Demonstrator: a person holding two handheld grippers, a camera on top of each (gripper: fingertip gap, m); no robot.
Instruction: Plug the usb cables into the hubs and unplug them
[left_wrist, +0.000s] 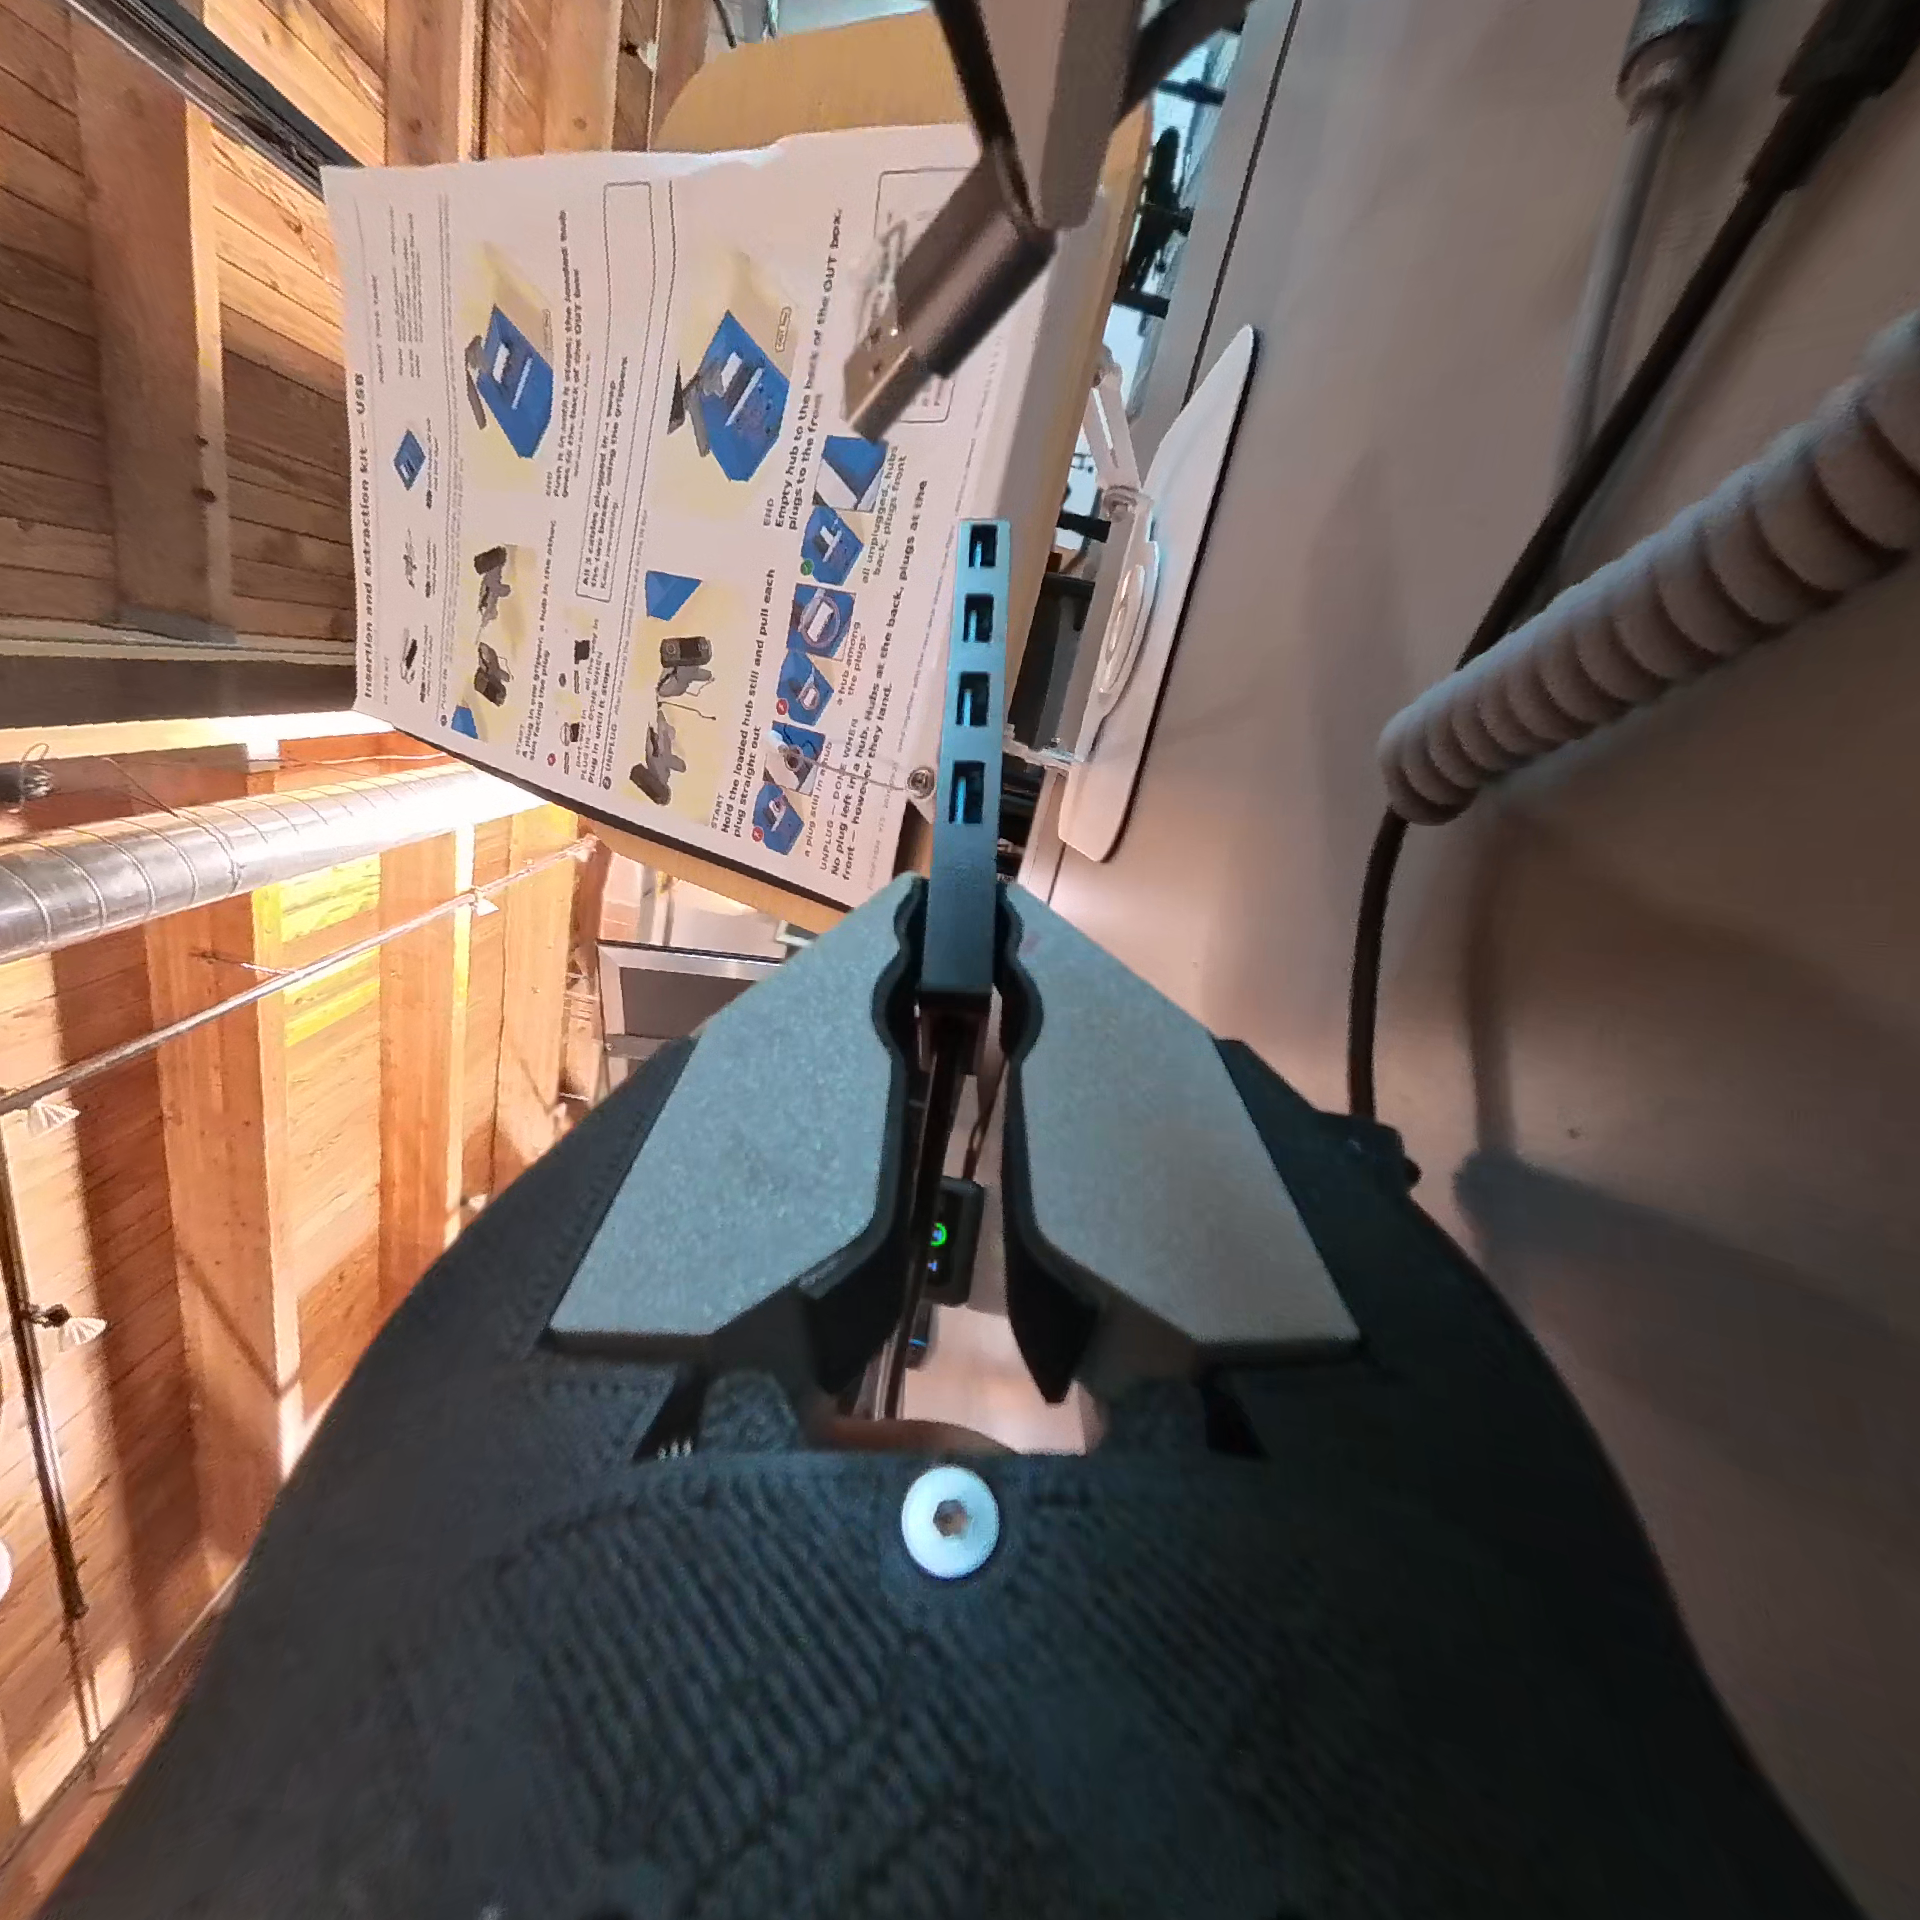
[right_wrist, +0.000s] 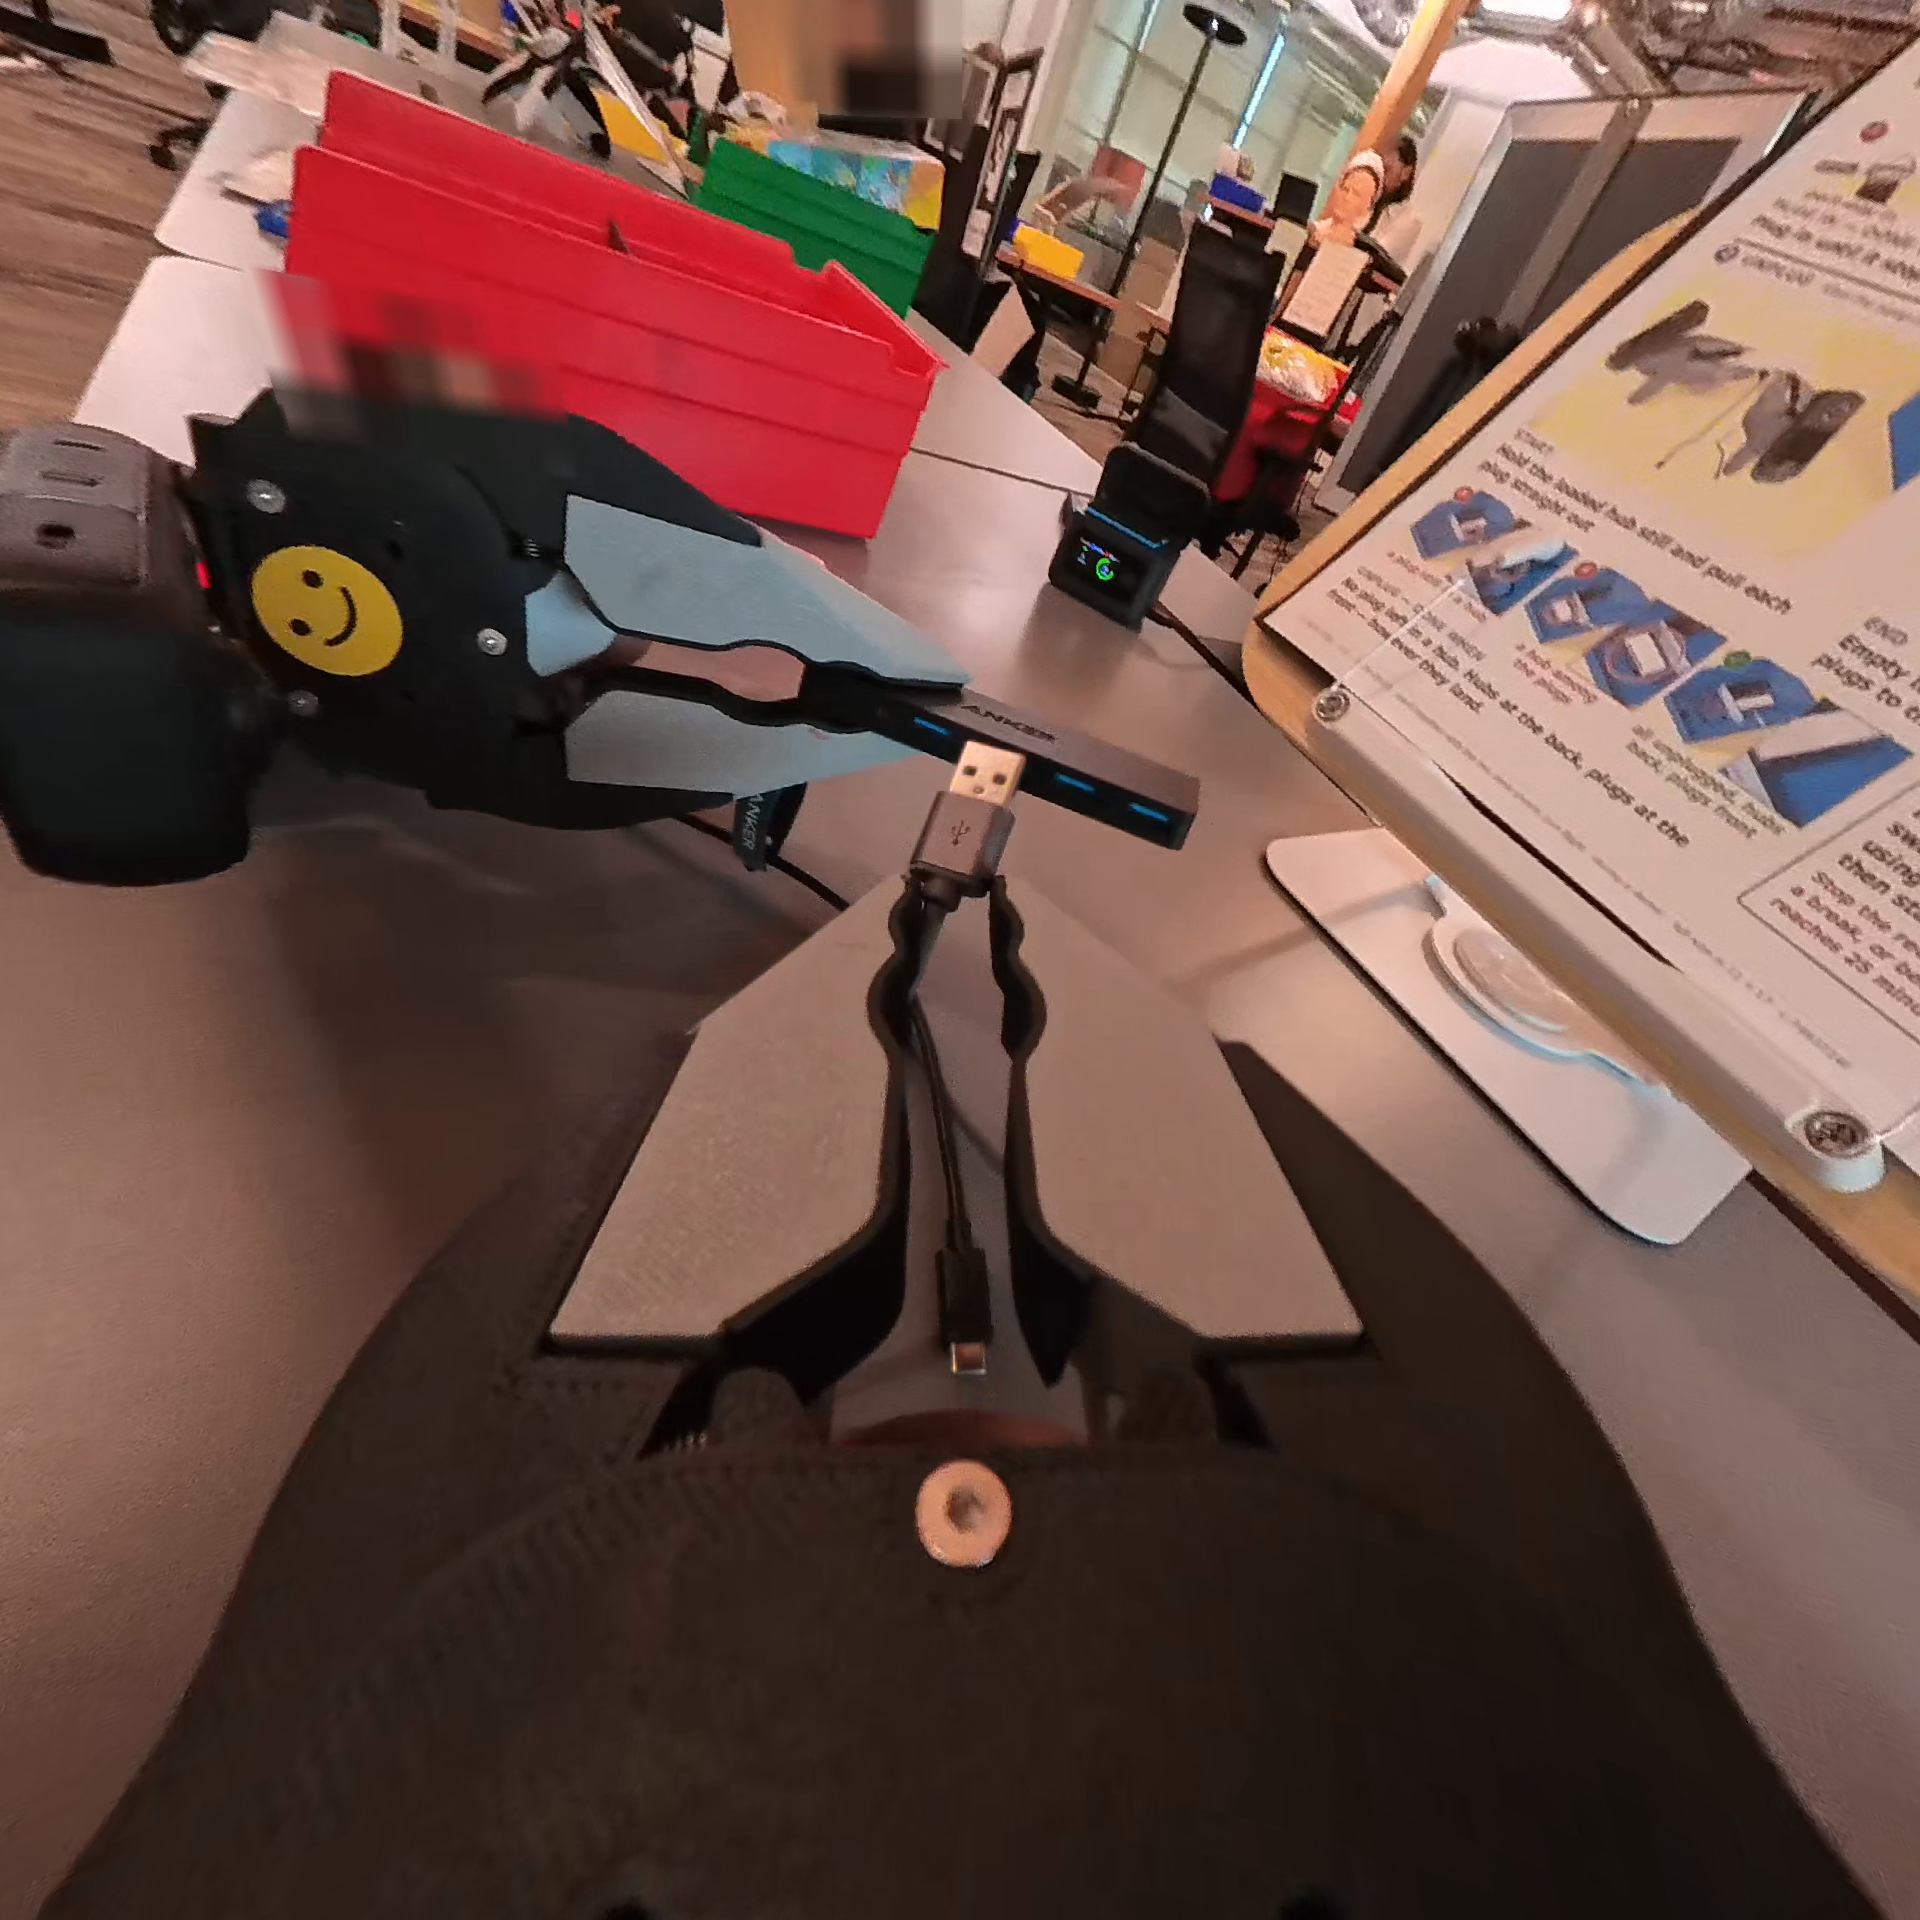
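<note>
My left gripper (left_wrist: 958, 902) is shut on one end of a slim dark USB hub (left_wrist: 975, 665), held in the air with its row of blue ports showing. My right gripper (right_wrist: 951, 891) is shut on a grey USB cable plug (right_wrist: 964, 826), metal tip pointing at the hub (right_wrist: 1101, 774), just short of its ports. The cable's thin black lead and small second connector (right_wrist: 961, 1299) hang between my right fingers. In the left wrist view the plug (left_wrist: 940, 317) hangs above the hub's far end, apart from it. The left gripper (right_wrist: 925, 717) also shows in the right wrist view.
An instruction sheet on a wooden board (right_wrist: 1621, 582) stands at the right on a white base (right_wrist: 1496, 1039). Red bins (right_wrist: 644, 343) and a green bin (right_wrist: 821, 223) sit at the table's back. A small black device with a lit screen (right_wrist: 1117, 561) stands behind the hub. A coiled grey cord (left_wrist: 1662, 613) lies nearby. My right fingertips sit around 9 cm from my left ones.
</note>
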